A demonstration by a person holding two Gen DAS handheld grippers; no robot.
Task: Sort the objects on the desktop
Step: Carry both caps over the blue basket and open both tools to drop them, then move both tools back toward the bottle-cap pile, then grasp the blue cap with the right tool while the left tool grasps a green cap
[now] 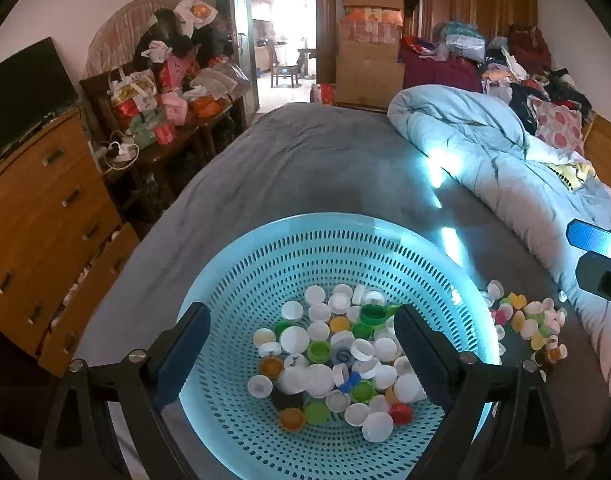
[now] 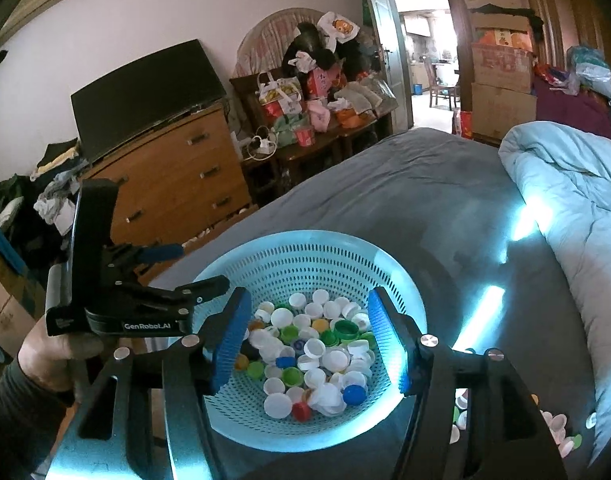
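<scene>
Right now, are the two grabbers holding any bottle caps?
No. The left gripper and the right gripper are both open above the blue basket, with nothing between their fingers. The caps lie loose in the basket.

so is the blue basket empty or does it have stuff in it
Not empty: the blue basket holds a heap of bottle caps covering its bottom; more caps lie outside on the bed.

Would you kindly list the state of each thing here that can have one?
Left tool: open, nothing between its fingers, over the basket.
Right tool: open, nothing held, over the basket.
Basket: upright on the bed, partly filled with bottle caps.
Loose caps: still outside, beside the basket.
Quilt: bunched up.
Door: open.
Bottom dresser drawer: pulled out.
Television: off.
</scene>
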